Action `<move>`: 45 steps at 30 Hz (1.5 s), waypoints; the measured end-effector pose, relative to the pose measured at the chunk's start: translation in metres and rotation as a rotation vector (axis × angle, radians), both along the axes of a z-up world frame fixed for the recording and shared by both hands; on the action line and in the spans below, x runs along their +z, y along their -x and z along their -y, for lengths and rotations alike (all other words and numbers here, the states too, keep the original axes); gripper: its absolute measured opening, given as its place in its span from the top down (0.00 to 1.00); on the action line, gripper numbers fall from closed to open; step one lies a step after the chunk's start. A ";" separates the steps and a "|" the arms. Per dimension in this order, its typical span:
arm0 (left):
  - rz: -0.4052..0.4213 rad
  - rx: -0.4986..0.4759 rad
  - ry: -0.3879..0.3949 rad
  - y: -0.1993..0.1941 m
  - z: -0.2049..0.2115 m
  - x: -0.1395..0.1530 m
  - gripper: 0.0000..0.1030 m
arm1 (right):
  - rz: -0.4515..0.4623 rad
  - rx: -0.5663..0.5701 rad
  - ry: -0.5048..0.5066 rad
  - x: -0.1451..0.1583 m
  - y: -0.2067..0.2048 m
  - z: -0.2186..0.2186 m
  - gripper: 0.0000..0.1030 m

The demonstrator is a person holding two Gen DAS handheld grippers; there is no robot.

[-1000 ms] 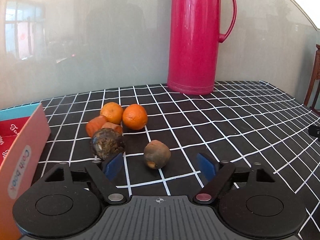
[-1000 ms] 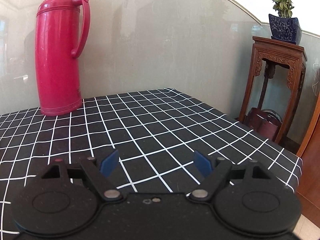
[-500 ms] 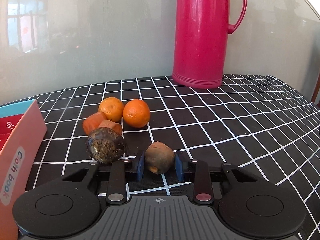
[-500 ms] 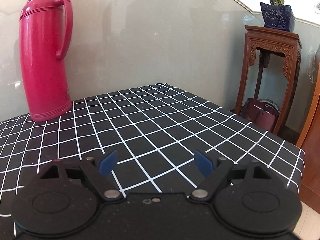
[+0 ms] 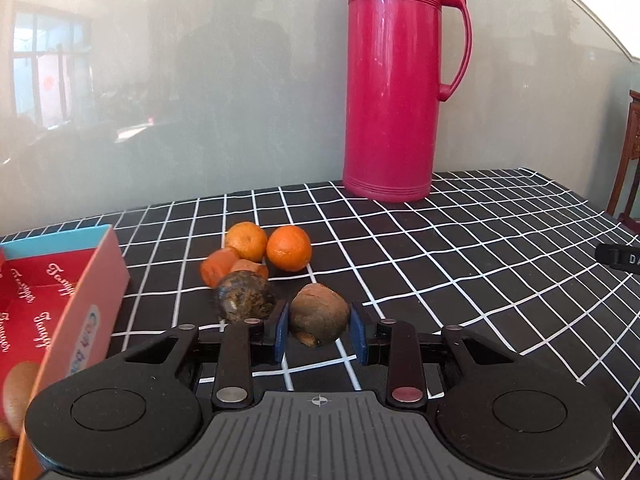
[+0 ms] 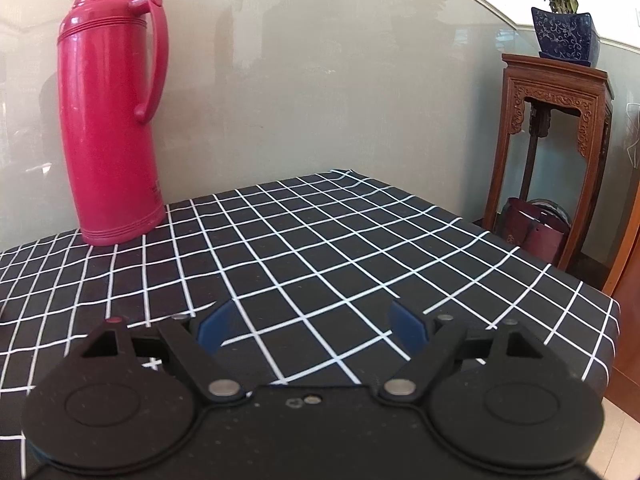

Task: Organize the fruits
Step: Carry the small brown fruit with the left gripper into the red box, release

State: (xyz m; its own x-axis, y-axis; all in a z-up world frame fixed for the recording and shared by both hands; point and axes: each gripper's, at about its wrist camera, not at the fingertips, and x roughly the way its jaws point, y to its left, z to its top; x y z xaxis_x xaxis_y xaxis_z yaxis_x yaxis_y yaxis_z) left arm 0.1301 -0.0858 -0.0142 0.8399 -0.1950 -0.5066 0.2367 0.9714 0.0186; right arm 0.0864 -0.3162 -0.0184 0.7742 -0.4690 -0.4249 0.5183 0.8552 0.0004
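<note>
My left tongs (image 5: 319, 330) clamp a brown fruit (image 5: 319, 315) near the checked surface (image 5: 460, 264); my right tongs (image 6: 311, 326) gape, holding nothing. Two oranges (image 5: 288, 248) and other pieces wait farther back, the box (image 5: 60, 300) at left.

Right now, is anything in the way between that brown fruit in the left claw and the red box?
Yes: the dark round fruit sits between the brown fruit, gripped in the left claw, and the red box.

Brown shrivelled fruit (image 5: 319, 313) just beside dark fruit (image 5: 245, 295), near oranges (image 5: 289, 248).
</note>
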 end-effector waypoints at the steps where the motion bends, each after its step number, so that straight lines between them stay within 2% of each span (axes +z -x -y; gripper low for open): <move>1: 0.002 0.006 -0.001 0.002 -0.004 0.002 0.69 | 0.001 0.008 0.000 0.001 -0.001 -0.004 0.19; 9: 0.061 0.058 0.019 0.018 -0.042 0.025 0.69 | 0.016 0.071 0.012 0.015 -0.005 -0.041 0.19; 18: 0.096 0.162 0.018 0.035 -0.107 0.041 0.69 | 0.031 0.157 0.013 0.025 -0.017 -0.089 0.19; 31: 0.035 0.374 0.021 0.031 -0.211 0.021 0.69 | 0.020 0.307 0.037 0.025 -0.030 -0.170 0.19; 35: 0.014 0.407 0.018 0.026 -0.221 0.014 0.69 | 0.015 0.315 0.045 0.025 -0.030 -0.176 0.19; 38: 0.034 0.404 0.012 0.028 -0.217 0.016 0.68 | 0.014 0.313 0.049 0.025 -0.029 -0.175 0.19; 40: 0.041 0.402 0.019 0.031 -0.215 0.018 0.56 | 0.011 0.310 0.049 0.024 -0.028 -0.172 0.18; 42: 0.067 0.411 0.004 0.034 -0.210 0.020 0.29 | 0.011 0.308 0.048 0.024 -0.028 -0.171 0.18; 45: 0.102 0.412 -0.021 0.039 -0.203 0.024 0.20 | 0.013 0.305 0.048 0.024 -0.027 -0.167 0.18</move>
State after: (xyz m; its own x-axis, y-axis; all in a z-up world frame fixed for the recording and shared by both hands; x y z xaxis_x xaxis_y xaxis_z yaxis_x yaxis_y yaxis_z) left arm 0.0914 0.1174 0.0099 0.8913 0.1773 -0.4173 -0.1757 0.9835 0.0426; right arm 0.1133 -0.1497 0.0061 0.8875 -0.2334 -0.3973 0.2379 0.9705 -0.0387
